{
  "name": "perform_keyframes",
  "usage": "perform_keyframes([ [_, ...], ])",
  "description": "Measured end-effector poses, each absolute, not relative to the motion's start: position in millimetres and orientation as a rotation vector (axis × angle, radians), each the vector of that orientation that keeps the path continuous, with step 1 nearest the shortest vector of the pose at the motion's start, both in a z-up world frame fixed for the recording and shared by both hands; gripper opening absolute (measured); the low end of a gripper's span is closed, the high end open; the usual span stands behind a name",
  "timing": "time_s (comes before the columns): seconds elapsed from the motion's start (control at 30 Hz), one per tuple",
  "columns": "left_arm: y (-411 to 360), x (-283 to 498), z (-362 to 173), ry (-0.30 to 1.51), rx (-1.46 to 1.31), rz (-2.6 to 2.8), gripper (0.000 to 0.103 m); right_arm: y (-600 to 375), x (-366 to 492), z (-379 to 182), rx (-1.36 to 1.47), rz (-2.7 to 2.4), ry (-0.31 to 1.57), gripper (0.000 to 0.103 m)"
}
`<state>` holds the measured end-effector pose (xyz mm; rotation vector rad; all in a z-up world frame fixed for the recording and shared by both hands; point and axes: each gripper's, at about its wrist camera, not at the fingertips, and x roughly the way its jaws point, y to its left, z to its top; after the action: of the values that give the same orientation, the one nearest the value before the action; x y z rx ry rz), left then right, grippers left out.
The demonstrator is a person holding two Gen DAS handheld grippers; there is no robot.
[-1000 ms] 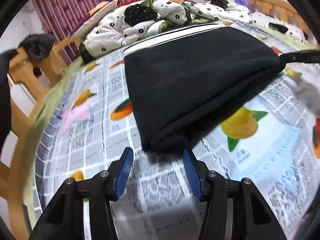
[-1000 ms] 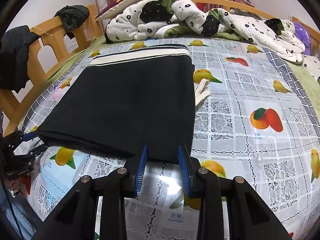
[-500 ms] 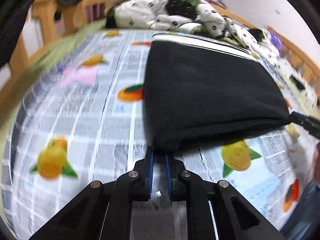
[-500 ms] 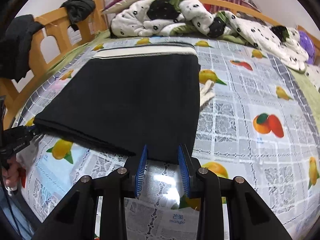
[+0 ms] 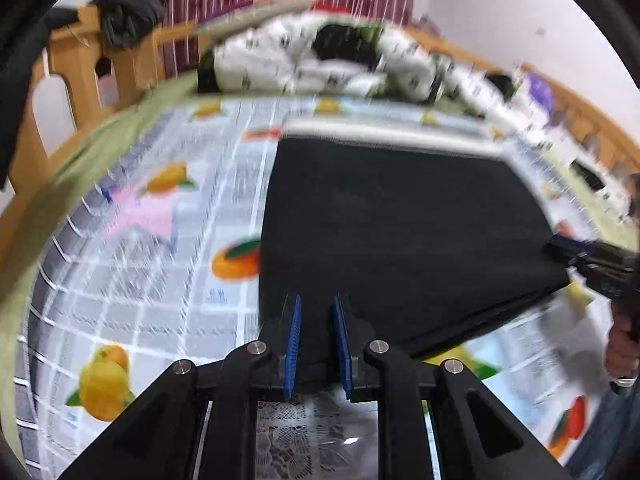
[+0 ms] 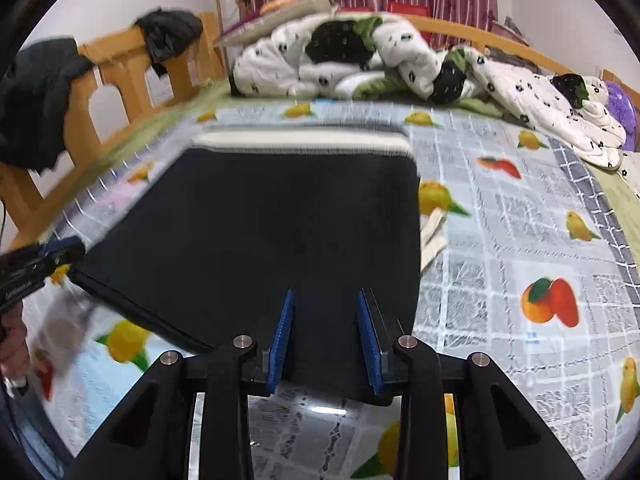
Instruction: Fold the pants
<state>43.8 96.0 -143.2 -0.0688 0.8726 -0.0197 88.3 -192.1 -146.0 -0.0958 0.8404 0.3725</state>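
Observation:
The black pants (image 5: 400,232) lie folded into a rectangle on the fruit-print sheet, with a cream waistband (image 6: 304,142) at the far end. My left gripper (image 5: 316,334) is at the near left corner, its blue pads closed on the near edge of the fabric. My right gripper (image 6: 326,334) is at the near right corner, its pads also gripping the near edge of the pants (image 6: 280,240). Each gripper shows at the side of the other's view: right (image 5: 592,260), left (image 6: 36,260).
A rumpled white floral duvet (image 6: 400,64) is piled at the far end of the bed. A wooden bed rail (image 6: 108,92) with dark clothes (image 6: 36,92) draped on it runs along the left. A small cream cloth (image 6: 434,236) lies right of the pants.
My left gripper went from open in front of the corner to shut on the near edge. Both grippers have lifted and moved forward with that edge. The view is blurred.

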Motion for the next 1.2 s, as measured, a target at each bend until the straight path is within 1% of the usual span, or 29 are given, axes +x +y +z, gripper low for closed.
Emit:
perform_keyframes([
  [0.07,98,42,-151,0.875,-0.09,-0.017,0.017,-190,84,-154,-0.137,0.357,0.821,0.033],
  [0.23,104,36,-148,0.904,-0.125,-0.022,0.017,-194,78,-170,-0.178,0.358,0.899,0.033],
  [0.33,96,34,-129,0.836,-0.129,-0.064,0.017,-200,74,-161,-0.16,0.375,0.882,0.033],
  [0.37,92,35,-124,0.81,-0.125,-0.087,0.024,-201,73,-155,-0.153,0.382,0.864,0.033],
  [0.4,84,38,-119,0.786,-0.114,-0.113,0.036,-202,71,-149,-0.138,0.391,0.837,0.033],
  [0.43,76,42,-117,0.775,-0.104,-0.139,0.039,-201,70,-141,-0.115,0.407,0.798,0.034],
  [0.47,68,48,-117,0.775,-0.092,-0.162,0.04,-198,71,-139,-0.108,0.421,0.785,0.037],
  [0.57,45,68,-133,0.856,-0.057,-0.185,0.04,-177,80,-146,-0.115,0.461,0.797,0.038],
  [0.63,35,73,-143,0.88,-0.024,-0.17,0.043,-166,80,-154,-0.137,0.454,0.801,0.041],
  [0.67,31,71,-143,0.879,-0.007,-0.174,0.049,-162,78,-155,-0.164,0.45,0.794,0.044],
  [0.7,26,69,-143,0.89,0.014,-0.191,0.051,-158,75,-155,-0.19,0.455,0.796,0.047],
  [0.77,26,65,-143,0.895,0.008,-0.193,0.051,-156,72,-158,-0.229,0.479,0.806,0.047],
  [0.9,32,61,-141,0.89,-0.042,-0.189,0.051,-163,71,-156,-0.186,0.488,0.821,0.047],
  [1.0,31,62,-141,0.885,-0.029,-0.178,0.051,-166,72,-154,-0.158,0.483,0.827,0.047],
  [1.2,29,61,-141,0.88,-0.013,-0.159,0.051,-158,67,-155,-0.198,0.455,0.802,0.047],
])
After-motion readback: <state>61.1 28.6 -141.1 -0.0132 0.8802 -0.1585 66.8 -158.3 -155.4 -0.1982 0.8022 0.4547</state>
